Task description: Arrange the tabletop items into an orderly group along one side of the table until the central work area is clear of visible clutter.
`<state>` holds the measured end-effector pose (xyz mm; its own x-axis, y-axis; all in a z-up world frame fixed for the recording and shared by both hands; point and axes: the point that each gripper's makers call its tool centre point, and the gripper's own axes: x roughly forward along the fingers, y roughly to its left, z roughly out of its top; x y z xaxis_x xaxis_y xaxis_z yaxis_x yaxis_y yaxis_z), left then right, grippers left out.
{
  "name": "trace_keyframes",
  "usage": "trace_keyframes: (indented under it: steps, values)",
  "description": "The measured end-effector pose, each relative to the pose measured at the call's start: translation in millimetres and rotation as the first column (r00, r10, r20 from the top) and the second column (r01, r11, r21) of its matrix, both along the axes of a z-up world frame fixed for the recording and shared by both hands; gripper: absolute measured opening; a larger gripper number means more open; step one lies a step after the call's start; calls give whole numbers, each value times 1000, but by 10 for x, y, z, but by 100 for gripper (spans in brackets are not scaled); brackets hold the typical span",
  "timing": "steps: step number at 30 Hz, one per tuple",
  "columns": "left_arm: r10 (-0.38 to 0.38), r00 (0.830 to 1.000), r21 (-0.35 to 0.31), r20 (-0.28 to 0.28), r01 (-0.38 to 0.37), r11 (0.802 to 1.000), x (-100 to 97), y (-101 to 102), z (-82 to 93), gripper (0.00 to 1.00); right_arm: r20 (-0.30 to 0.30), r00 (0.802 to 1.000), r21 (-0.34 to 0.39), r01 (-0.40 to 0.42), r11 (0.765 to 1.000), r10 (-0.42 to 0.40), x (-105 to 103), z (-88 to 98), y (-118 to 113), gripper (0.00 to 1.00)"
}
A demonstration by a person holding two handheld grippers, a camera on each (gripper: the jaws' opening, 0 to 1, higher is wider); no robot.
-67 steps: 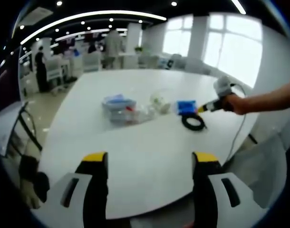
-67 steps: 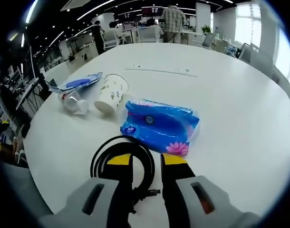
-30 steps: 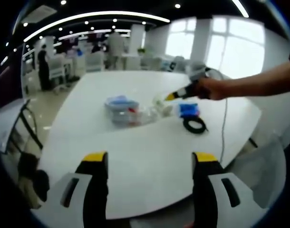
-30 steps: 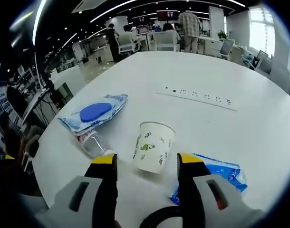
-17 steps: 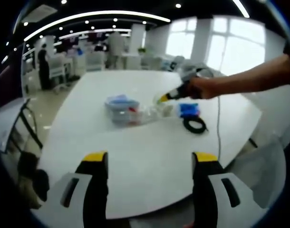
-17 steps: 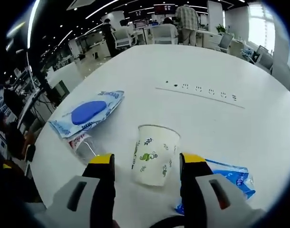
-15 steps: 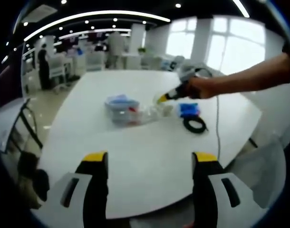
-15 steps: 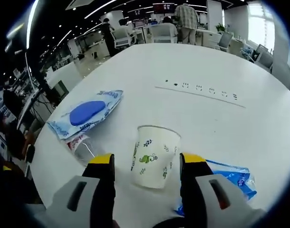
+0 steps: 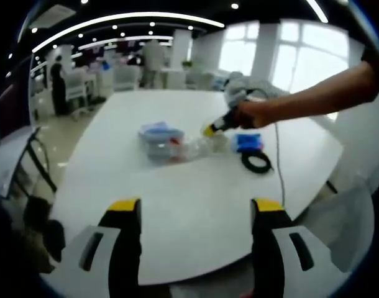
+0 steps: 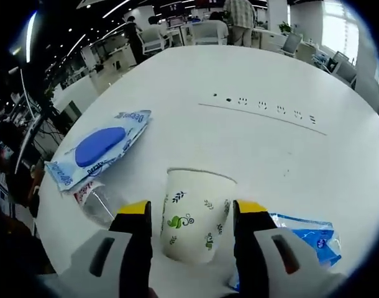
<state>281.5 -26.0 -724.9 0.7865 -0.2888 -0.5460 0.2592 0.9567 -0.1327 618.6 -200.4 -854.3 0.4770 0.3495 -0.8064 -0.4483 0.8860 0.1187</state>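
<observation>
Paper cup [image 10: 193, 214] upright between our right gripper's [image 10: 191, 214] spread jaws, contact unclear, left gripper [image 9: 196, 208] wide apart, grasping nothing, above table edge [image 9: 196, 261].

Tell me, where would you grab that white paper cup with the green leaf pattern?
Around its side wall, about mid-height, coming in level from the near side. The white paper cup with green leaf print stands upright, rim up, on the white table, already between the open jaws of the right gripper. Its round, tapered wall suits a gentle squeeze; thin paper would likely crumple if pinched hard.
</observation>
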Motion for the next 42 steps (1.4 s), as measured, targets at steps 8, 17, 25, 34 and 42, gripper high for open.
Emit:
trace_keyframes:
  steps: [8, 17, 25, 34, 42]
  values:
    - [0, 1000, -1, -5, 0, 1000, 2, 13, -5, 68, 10, 1000, -7, -6, 1000, 6, -67, -18, 1, 42]
    - [-4, 1000, 1, -3, 4, 1000, 4, 20, 1, 68, 35, 999, -2, -14, 1000, 14, -118, 47, -30, 42]
    - [-12, 1000, 5, 0, 12, 1000, -5, 4, 5, 68, 84, 996, 17, -37, 999, 36, -201, 286, -31, 42]
    - [-23, 1000, 8, 7, 23, 1000, -4, -7, 11, 68, 130, 989, 32, -76, 997, 71, -435, 559, 34, 42]
    - [-30, 999, 11, 15, 30, 999, -2, -25, 22, 68, 160, 979, 41, -134, 990, 126, -515, 664, 170, 42]
